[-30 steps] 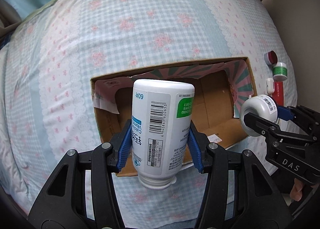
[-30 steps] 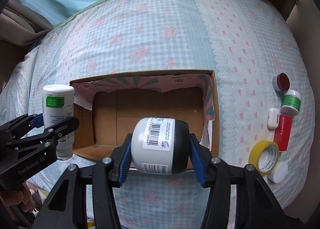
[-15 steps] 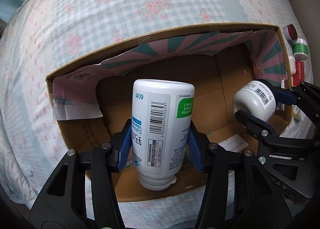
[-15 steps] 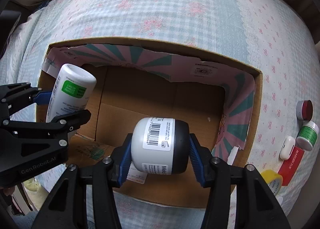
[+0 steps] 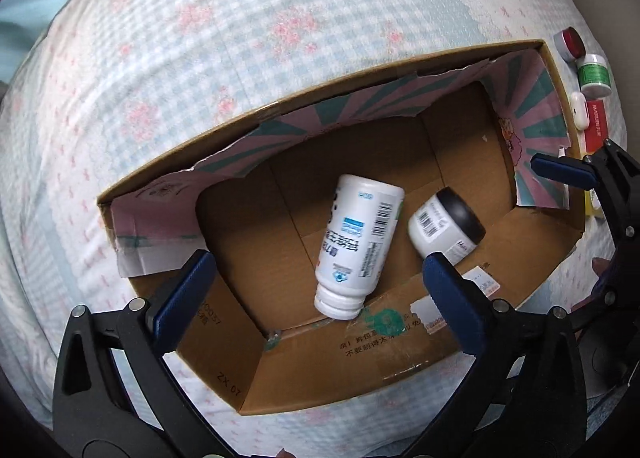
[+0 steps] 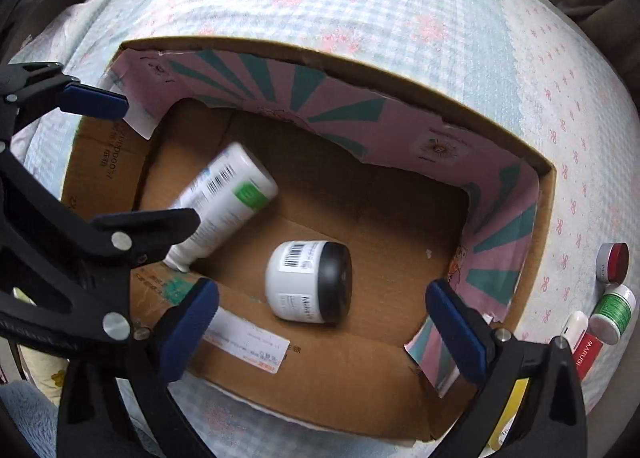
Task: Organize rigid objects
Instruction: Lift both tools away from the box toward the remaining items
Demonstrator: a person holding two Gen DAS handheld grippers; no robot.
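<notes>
Two containers lie on the brown floor of the open cardboard box, which sits on a bed under a blue-checked bedspread with pink flowers. In the left wrist view, the tall white bottle rests on its side near the middle of the frame, its neck toward the near wall and its barcode facing up. Just right of it is the short white jar with the black lid, also tipped on its side; the two look very close, and I cannot tell whether they touch.

The left gripper hangs over the box with its jaws spread wide, having just opened; the bottle shows in the gap but the blue pads are clear of it on both sides. The right gripper has likewise just opened and stands wide, with the jar below it in the lower centre of the right wrist view and neither pad pressing on it. From that camera the bottle lies to the left, partly hidden behind the other gripper's black frame.

Outside the box, at the right edge of both views, small things sit on the bedspread: a red-lidded pot, a green-labelled white pot, a white earbud case, a red card and a bit of yellow tape roll behind a gripper finger.
</notes>
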